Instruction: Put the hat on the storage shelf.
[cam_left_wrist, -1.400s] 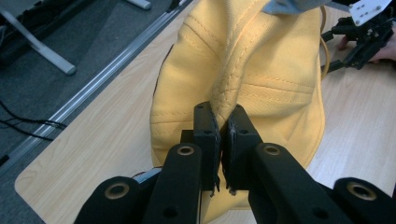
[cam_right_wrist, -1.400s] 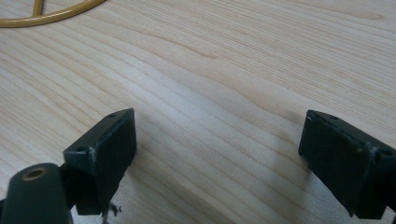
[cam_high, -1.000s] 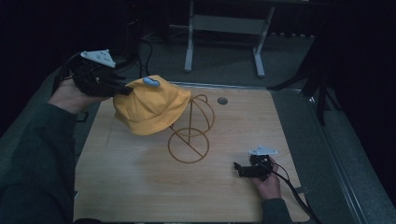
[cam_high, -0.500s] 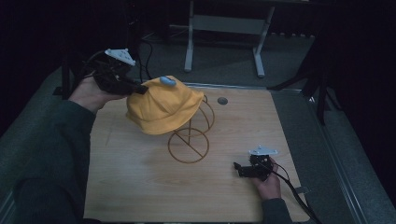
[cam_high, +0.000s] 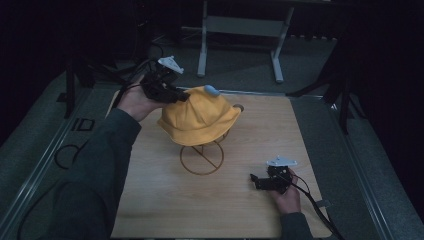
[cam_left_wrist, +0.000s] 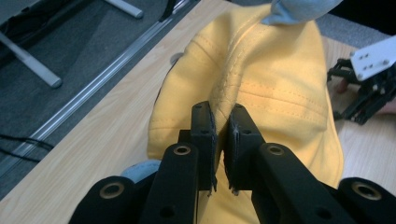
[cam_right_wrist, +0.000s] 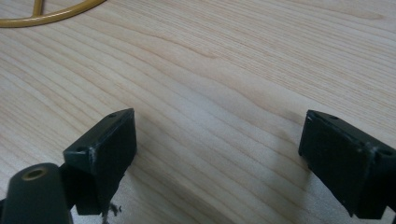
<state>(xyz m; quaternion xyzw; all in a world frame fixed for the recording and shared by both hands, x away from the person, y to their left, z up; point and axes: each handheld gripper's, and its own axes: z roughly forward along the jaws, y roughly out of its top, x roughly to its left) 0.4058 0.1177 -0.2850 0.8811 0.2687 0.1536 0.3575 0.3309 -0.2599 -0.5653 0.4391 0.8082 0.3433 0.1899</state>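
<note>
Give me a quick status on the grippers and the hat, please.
Left gripper pinching a fold of the hat. Hat draped over the wire stand. Right gripper open, resting on the table. Nothing in the way.

You had a light wooden table (cam_high: 150, 200) in front of you, its grain running across (a metal rail edged the far side). A gold wire stand (cam_high: 202, 159) sat on it near the middle, its round base flat on the wood. A small dark round thing (cam_high: 239, 107) lay close to the far edge, behind the stand. Grey carpeted floor (cam_high: 370, 165) surrounded the table on each side.
</note>
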